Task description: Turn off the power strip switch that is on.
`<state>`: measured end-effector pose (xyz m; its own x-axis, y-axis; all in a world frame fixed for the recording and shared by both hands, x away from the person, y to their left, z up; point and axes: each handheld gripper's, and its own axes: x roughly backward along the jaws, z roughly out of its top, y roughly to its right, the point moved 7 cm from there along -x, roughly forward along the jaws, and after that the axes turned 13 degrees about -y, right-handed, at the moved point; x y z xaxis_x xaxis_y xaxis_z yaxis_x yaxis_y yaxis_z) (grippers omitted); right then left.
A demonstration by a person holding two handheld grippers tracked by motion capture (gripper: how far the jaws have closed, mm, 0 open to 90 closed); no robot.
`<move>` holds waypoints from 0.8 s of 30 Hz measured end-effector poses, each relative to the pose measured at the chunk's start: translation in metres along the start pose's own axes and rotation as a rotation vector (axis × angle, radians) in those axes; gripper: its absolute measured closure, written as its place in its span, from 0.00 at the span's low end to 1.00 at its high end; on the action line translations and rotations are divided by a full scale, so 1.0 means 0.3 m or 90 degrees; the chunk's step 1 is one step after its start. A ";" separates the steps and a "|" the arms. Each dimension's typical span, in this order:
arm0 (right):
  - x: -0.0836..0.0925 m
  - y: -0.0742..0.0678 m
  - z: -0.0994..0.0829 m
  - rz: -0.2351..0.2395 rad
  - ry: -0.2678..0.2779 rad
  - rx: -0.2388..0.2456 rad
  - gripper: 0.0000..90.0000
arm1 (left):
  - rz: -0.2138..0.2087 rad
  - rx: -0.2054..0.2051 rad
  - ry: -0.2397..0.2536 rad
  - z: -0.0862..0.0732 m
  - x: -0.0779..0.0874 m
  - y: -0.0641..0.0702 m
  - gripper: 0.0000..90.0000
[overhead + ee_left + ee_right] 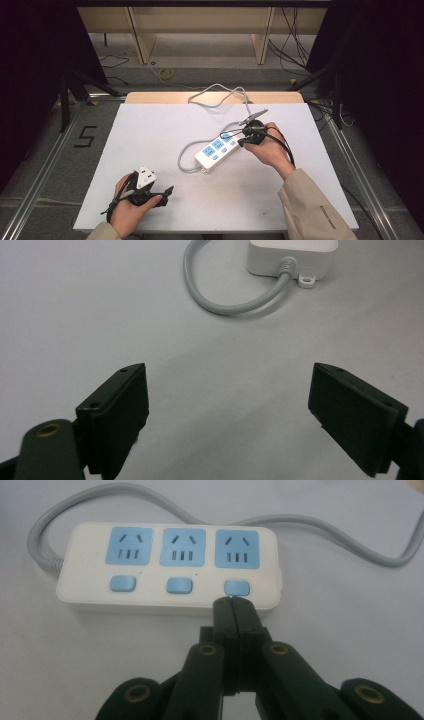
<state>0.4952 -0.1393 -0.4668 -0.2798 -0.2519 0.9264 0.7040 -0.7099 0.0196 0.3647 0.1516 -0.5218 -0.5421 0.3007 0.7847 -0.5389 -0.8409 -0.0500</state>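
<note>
A white power strip (170, 570) lies flat near the middle of the white counter (150, 145), a little to the right, set on a slant in the high view. It is a rounded oblong block with three light-blue sockets in a row along its top. Below each socket sits a small light-blue switch (236, 587). A tiny red light glows just above and to the right of the switch at the right end in the right gripper view. A small mounting tab sticks out at the end where the cord enters. The grey cord (186, 159) leaves that end, bends in a tight loop on the counter, runs past the strip and winds off toward the far edge of the counter.

The right claw (233, 602) is fully closed, its two black jaws pressed flat against each other with nothing between them. Its tip rests at the near edge of the strip, right at the lit-end switch; whether it presses the switch or only touches the casing beside it I cannot tell. The person's right hand (270, 147) holds it at the strip's far end in the high view.

The left claw (230, 405) is wide open and holds nothing. It rests low over bare counter near the front left corner, well apart from the strip, pointing toward the cord loop.
</note>
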 end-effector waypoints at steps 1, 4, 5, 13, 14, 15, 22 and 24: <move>-0.001 0.001 0.002 0.000 0.001 0.001 1.00 | 0.000 0.000 0.000 0.000 0.000 0.000 0.18; -0.004 0.005 0.008 0.000 0.000 -0.001 1.00 | 0.000 0.000 0.001 0.001 0.000 0.000 0.18; -0.005 0.006 0.009 0.000 -0.002 -0.005 1.00 | 0.000 0.000 0.001 0.001 0.000 0.000 0.18; -0.018 0.014 0.022 0.000 -0.010 -0.007 1.00 | 0.000 -0.001 0.000 0.001 0.000 0.000 0.18; -0.019 0.016 0.025 -0.001 -0.010 -0.007 1.00 | -0.001 -0.001 -0.001 0.001 0.001 0.001 0.18; -0.020 0.017 0.027 -0.003 -0.011 -0.006 1.00 | 0.000 -0.001 0.000 0.001 0.000 0.001 0.18; -0.026 0.023 0.049 -0.006 -0.016 -0.007 1.00 | -0.001 -0.001 0.000 0.001 0.000 0.001 0.18; -0.029 0.023 0.054 -0.006 -0.019 -0.007 1.00 | -0.001 -0.001 0.000 0.001 0.001 0.001 0.18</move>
<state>0.5131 -0.1315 -0.4687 -0.2669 -0.2257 0.9369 0.6939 -0.7196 0.0243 0.3646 0.1513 -0.5214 -0.5416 0.3019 0.7846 -0.5401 -0.8401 -0.0496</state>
